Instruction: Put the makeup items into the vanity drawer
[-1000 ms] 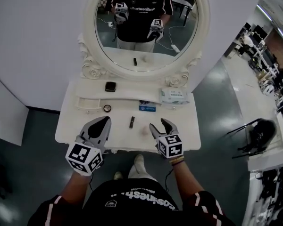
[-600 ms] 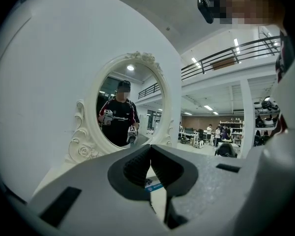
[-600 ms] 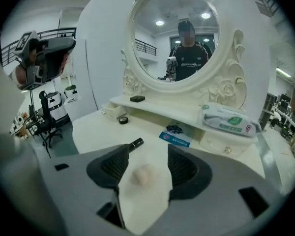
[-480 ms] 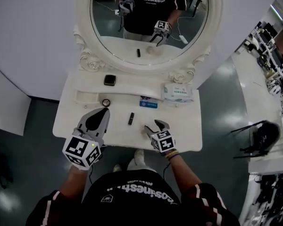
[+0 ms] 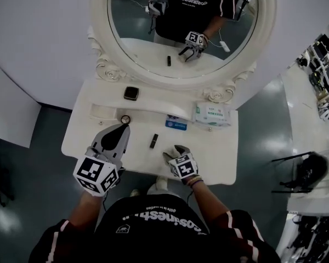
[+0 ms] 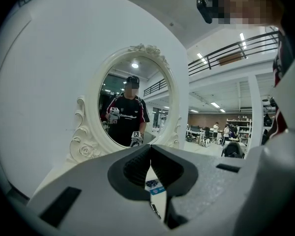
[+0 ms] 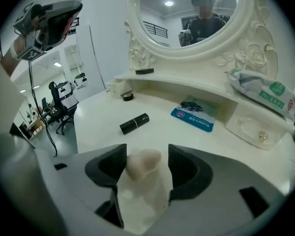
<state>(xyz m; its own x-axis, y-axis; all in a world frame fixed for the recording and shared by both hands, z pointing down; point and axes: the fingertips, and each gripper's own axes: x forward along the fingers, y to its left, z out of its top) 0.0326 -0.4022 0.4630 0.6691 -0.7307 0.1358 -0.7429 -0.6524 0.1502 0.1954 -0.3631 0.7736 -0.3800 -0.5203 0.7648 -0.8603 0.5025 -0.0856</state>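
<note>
Pale beige, rounded and matte, the sponge (image 7: 143,162) sits lower centre on the tabletop (image 7: 98,113) between our right gripper's (image 5: 173,154) opening fingers (image 7: 183,167); our left gripper's (image 6: 148,156) fingers are closed, empty.

- the right tongs (image 5: 174,152) have swung left across the bench (image 5: 219,152), from just beside the pale makeup sponge (image 7: 142,163) to right over it.
- the sponge lay in the open a second ago; now it sits between the jaws, which are opening, and the head view no longer shows it.
- the pads seem not to press it, though one stands very close.
- in the mirror (image 5: 131,26), the right tongs' reflection has sunk toward the reflected bench top.
</note>
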